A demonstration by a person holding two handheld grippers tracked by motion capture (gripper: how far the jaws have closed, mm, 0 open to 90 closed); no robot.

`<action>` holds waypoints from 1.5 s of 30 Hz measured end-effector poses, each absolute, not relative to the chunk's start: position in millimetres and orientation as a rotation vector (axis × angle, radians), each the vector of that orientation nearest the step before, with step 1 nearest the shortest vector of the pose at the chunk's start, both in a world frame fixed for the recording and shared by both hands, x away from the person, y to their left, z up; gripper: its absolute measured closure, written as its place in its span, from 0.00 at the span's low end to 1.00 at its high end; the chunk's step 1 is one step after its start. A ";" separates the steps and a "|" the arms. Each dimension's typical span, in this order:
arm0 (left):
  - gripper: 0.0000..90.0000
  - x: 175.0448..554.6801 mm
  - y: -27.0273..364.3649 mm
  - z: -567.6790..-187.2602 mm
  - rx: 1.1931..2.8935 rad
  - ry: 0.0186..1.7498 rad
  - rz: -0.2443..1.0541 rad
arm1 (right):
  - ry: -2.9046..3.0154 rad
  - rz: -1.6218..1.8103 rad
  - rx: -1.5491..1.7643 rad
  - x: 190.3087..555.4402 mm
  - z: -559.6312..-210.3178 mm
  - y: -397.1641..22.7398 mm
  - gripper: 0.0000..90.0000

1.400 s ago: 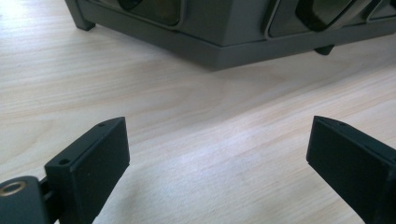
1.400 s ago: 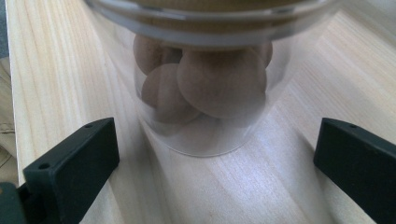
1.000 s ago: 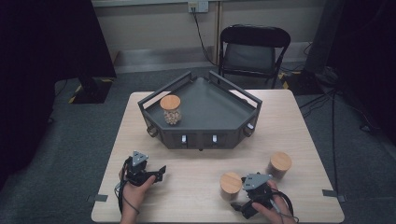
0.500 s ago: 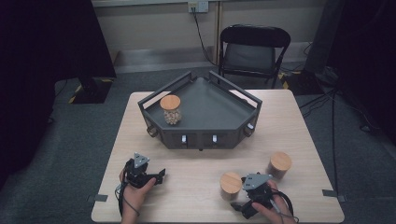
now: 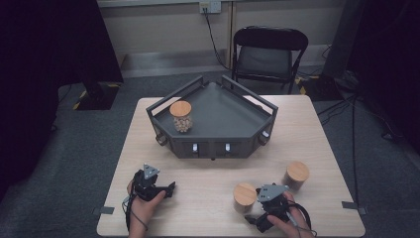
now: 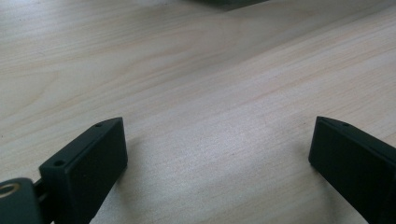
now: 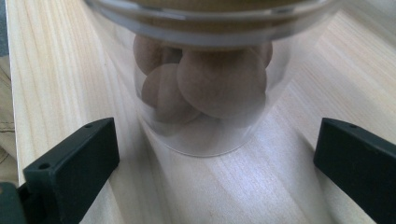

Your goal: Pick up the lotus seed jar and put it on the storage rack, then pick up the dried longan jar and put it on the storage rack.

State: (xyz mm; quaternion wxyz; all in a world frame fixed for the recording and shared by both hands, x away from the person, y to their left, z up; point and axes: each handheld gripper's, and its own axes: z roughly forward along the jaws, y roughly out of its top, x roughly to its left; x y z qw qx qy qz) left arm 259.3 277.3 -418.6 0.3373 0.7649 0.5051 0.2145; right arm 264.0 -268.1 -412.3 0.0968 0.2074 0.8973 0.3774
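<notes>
The right gripper [image 7: 215,172] is spread wide, and a jar [image 7: 205,88] of round balls stands just past its jaws, in front of the tray [image 5: 218,144]. A crooked squeeze could tip it. The left gripper [image 6: 217,163] has just been opening, with nothing between its jaws.

Dim room with dark corners, table [image 5: 317,129] evenly lit from above, soft shadows, close jar [image 7: 205,84] blurred

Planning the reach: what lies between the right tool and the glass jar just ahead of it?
Nothing: in the right gripper view, bare wooden table runs from the right tool to the jar.
</notes>
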 end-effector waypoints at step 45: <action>0.00 260.4 280.1 -418.4 2.013 1.295 0.545 | 2.646 1.109 0.641 260.5 -411.8 -266.2 0.00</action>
